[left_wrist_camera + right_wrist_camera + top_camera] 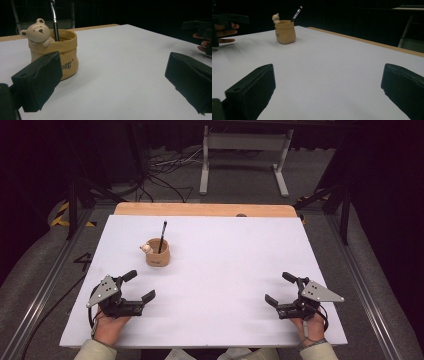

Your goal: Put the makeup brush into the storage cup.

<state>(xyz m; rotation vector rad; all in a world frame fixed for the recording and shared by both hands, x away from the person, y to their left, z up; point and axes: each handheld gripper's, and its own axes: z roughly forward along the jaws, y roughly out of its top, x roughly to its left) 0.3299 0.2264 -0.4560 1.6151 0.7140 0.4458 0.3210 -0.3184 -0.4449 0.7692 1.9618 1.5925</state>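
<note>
Brush pot [158, 253] beyond left claw [139, 285]

Grey carpet floor [240, 195] surrounds the white worktop [225, 270]. A white metal frame stand [245, 142] and loose cables [165, 167] occupy the dark background.

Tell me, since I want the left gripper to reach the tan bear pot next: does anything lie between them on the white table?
Nothing visible does. The left gripper is open, and only bare white tabletop separates it from the tan bear-decorated pot holding a dark brush.
</note>
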